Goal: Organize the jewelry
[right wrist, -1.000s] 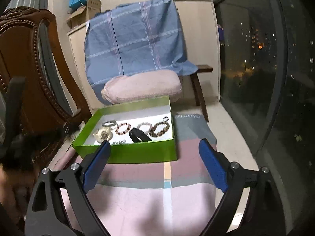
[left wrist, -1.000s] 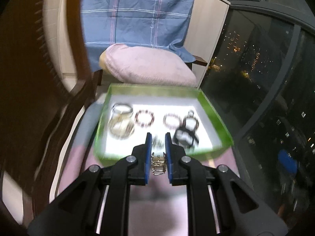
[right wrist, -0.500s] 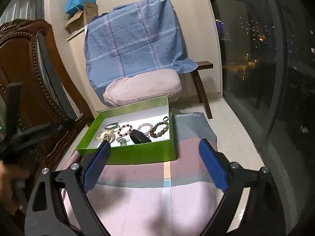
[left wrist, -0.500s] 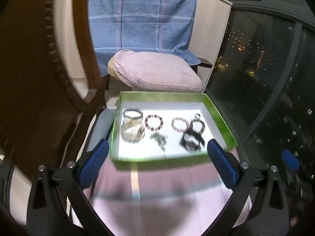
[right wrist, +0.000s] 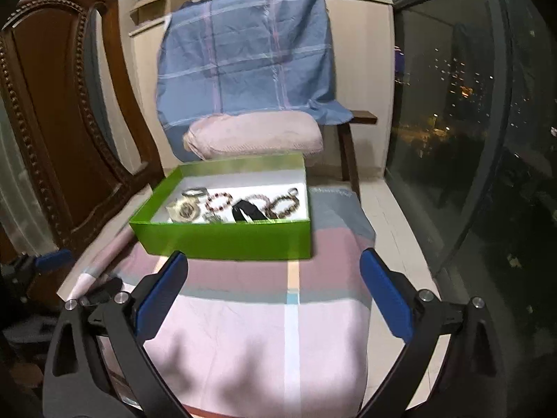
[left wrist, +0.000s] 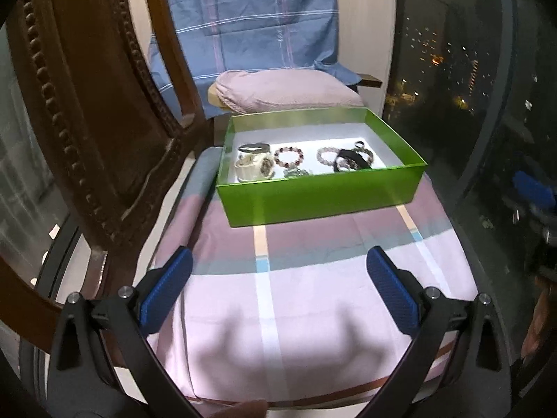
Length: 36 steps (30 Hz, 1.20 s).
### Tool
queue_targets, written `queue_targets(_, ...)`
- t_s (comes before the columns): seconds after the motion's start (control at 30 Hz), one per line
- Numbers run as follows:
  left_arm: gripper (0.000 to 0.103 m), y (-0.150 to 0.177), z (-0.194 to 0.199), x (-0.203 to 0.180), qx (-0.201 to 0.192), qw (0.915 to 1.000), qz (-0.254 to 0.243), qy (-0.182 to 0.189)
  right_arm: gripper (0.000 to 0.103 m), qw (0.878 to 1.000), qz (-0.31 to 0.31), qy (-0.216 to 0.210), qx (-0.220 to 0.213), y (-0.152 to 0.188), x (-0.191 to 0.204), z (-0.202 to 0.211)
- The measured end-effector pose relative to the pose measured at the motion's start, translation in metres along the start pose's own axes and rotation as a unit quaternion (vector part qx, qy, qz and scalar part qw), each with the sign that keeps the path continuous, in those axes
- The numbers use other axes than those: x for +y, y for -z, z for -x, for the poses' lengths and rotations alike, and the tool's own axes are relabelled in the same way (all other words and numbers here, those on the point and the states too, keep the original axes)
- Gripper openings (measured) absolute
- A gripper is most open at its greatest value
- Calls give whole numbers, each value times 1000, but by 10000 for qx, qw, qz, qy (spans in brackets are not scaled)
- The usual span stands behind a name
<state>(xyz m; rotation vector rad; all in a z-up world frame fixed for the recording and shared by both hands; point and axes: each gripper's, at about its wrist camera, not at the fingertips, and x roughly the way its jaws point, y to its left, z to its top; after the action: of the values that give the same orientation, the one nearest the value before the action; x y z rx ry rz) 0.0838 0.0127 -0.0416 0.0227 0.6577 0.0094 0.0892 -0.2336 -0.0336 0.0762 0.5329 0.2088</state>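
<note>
A green box (left wrist: 313,195) with a white floor stands at the far end of the cloth-covered table; it also shows in the right wrist view (right wrist: 226,240). Inside lie a white watch (left wrist: 254,169), a red bead bracelet (left wrist: 288,156), a pale bead bracelet (left wrist: 327,155), a black band (left wrist: 350,160) and a small metal chain piece (left wrist: 296,173). My left gripper (left wrist: 278,287) is open and empty, well short of the box. My right gripper (right wrist: 273,294) is open and empty, just in front of the box.
A pink striped cloth (left wrist: 296,313) covers the table. A carved wooden chair back (left wrist: 87,104) stands close on the left. A pink cushion (right wrist: 254,136) and blue checked cloth (right wrist: 243,59) sit behind the box. A dark window (right wrist: 470,122) runs along the right.
My left gripper opened and let go of the metal chain piece, which now lies in the box, then drew back and lower. My right gripper stayed open and shifted slightly.
</note>
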Motion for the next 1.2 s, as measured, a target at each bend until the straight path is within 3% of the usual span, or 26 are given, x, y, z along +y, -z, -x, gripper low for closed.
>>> queue_targets(0.33,99,-10,6,10,-118,9995,268,95,100,9996,118,68,250,9,8,-5)
queue_targets(1.2,99,-9,7,6,-143,9993,294,173,100,9997,85,83,225,6,3,-4)
